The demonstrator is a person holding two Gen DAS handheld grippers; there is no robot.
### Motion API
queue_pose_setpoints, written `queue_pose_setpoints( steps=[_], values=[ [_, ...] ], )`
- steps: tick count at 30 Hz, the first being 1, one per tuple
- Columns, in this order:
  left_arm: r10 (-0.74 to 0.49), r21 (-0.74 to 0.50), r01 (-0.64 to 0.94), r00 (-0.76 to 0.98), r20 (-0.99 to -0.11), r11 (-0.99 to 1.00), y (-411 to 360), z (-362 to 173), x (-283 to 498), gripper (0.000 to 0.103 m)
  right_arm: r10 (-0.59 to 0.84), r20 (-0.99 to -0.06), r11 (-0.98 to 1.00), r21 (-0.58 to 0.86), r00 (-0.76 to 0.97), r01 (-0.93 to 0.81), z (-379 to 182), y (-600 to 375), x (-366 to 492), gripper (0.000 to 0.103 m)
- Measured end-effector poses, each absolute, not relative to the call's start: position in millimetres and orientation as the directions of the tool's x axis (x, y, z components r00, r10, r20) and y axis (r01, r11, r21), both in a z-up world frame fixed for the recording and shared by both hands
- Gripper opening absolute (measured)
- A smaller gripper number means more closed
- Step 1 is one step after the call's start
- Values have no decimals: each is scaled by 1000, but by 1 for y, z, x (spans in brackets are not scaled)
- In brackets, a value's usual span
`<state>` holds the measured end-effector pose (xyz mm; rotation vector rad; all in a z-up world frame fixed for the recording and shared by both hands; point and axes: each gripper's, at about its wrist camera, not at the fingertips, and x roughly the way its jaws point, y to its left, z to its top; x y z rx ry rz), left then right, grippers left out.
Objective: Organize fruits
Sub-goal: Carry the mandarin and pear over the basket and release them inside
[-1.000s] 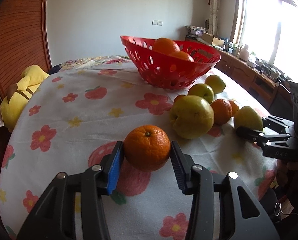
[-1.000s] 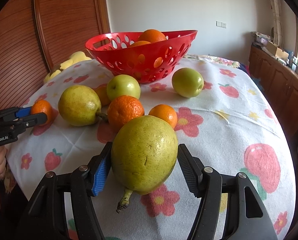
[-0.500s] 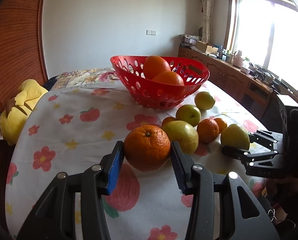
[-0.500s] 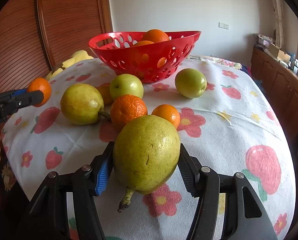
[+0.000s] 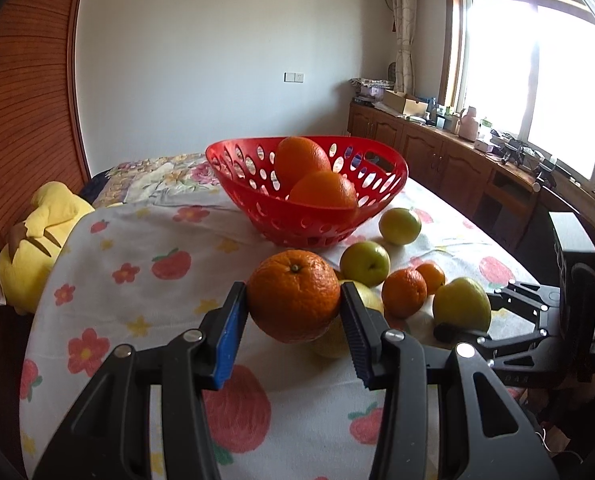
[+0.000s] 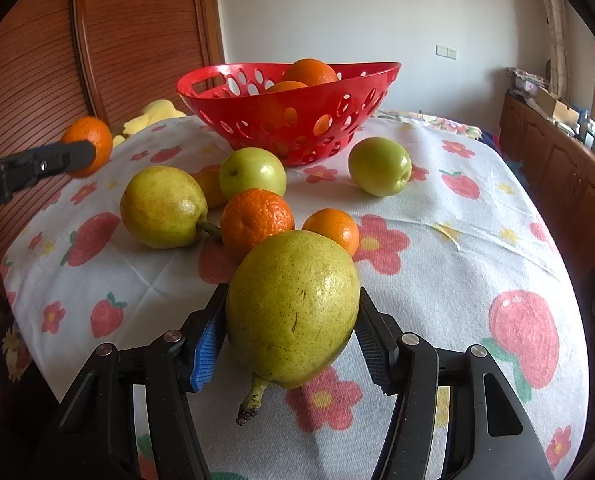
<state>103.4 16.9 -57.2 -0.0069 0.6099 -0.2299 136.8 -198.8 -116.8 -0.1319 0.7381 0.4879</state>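
Gripping: left gripper (image 5: 293, 306) pinches an orange (image 5: 293, 300) between both pads, blue pad on one side, black ribbed pad on the other; fruit is lifted clear of the cloth.
Right gripper (image 6: 291, 332): fingers closed onto a big pear (image 6: 293, 306), stem end pointing down twd the camera; pads touch both flanks.
Ahead of left fingers: red basket (image 5: 257, 196) w/ two oranges (image 5: 321, 194) inside, straight beyond the held orange.
Right of left fingers: green apple (image 5: 364, 262), second green apple (image 5: 399, 225) farther back nr the basket, two small mandarins (image 5: 403, 292) side by side.
Behind left fingers' orange: another pear (image 6: 161, 206), mostly hidden in left view; in right view it lies left of the right fingers, stem touching a mandarin.
Ahead of right fingers: mandarins just beyond the held pear, then apples, then basket.
Far left in right view: left gripper w/ its orange in the air, level w/ the basket's lower wall.
Surface: floral tablecloth (image 6: 477, 240) under all loose fruit.
Left edge, beyond cloth: yellow plush toy (image 5: 33, 248).
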Motion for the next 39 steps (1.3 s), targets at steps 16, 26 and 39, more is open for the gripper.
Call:
queue_pose_setpoints(
  steps=[16,26,39],
  values=[
    [-210,-35,227,815,-540,973,10,-27,147,45,374,-595,891,16,712,-454,-57,-221,166,61],
    [-198,-19,224,817,-542,974,9,-19,168,45,390,-545,886,3,742,-464,-18,-211,210,61],
    [-189,-16,218,804,-564,976,6,-22,188,45,369,-548,888,-31,750,-460,-12,-173,261,61]
  ],
)
